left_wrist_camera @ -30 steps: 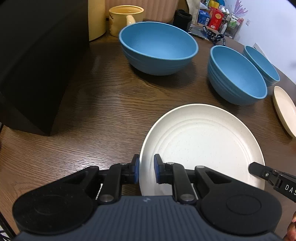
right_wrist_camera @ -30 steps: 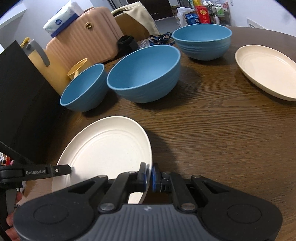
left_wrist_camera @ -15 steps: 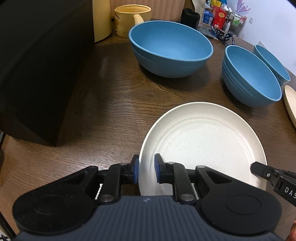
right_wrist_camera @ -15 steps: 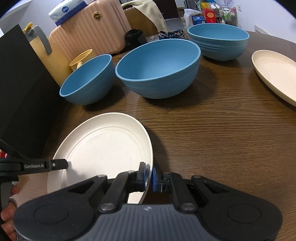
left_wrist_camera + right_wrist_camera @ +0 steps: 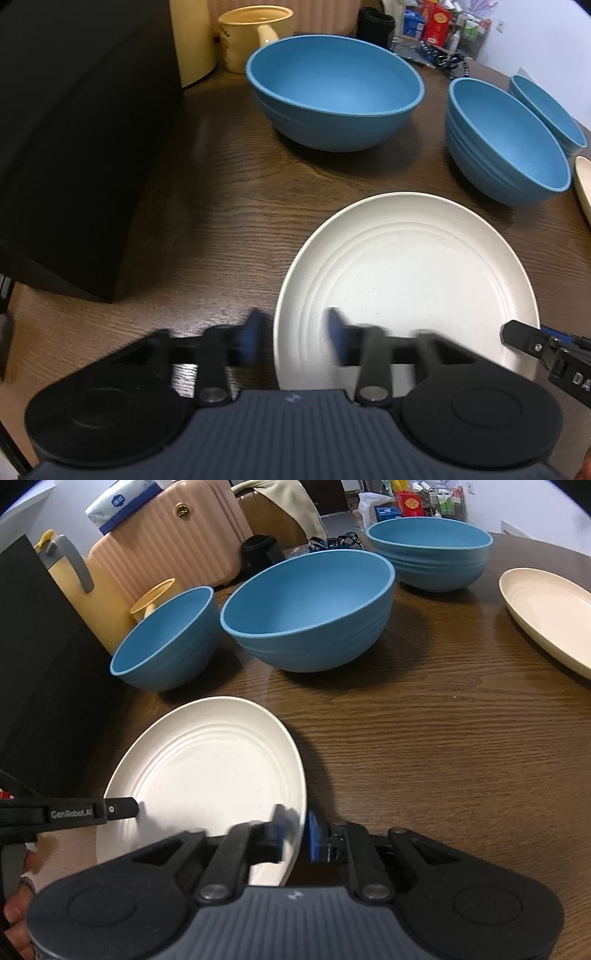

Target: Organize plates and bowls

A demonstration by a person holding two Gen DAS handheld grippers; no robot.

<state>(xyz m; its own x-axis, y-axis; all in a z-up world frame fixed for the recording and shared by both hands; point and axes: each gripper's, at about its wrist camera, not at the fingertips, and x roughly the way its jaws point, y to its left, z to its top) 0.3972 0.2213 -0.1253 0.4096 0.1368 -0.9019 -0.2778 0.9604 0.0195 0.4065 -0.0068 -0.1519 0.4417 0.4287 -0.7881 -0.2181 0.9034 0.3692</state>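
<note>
A white plate [image 5: 406,280] lies on the brown table [image 5: 229,206], near its front edge. My left gripper [image 5: 293,339] straddles the plate's left rim; its jaws are opening, motion-blurred, with the pads well off the rim. My right gripper [image 5: 295,830] straddles the right rim of the same plate [image 5: 210,775]; its jaws are opening too, parted by a small gap. Beyond stand three blue bowls: a small one [image 5: 166,638], a big one [image 5: 306,609] and a far one [image 5: 428,554]. A cream plate [image 5: 550,609] lies at the right.
A black box [image 5: 74,147] walls off the left side. Behind the bowls are a yellow mug [image 5: 255,33], a yellow jug [image 5: 74,583] and a pink suitcase [image 5: 166,546]. A person's hand [image 5: 14,915] shows at the lower left.
Both grippers were shut on the white plate's rim; their jaws have now parted, the left far wider than the right. Neither hand has shifted much.
</note>
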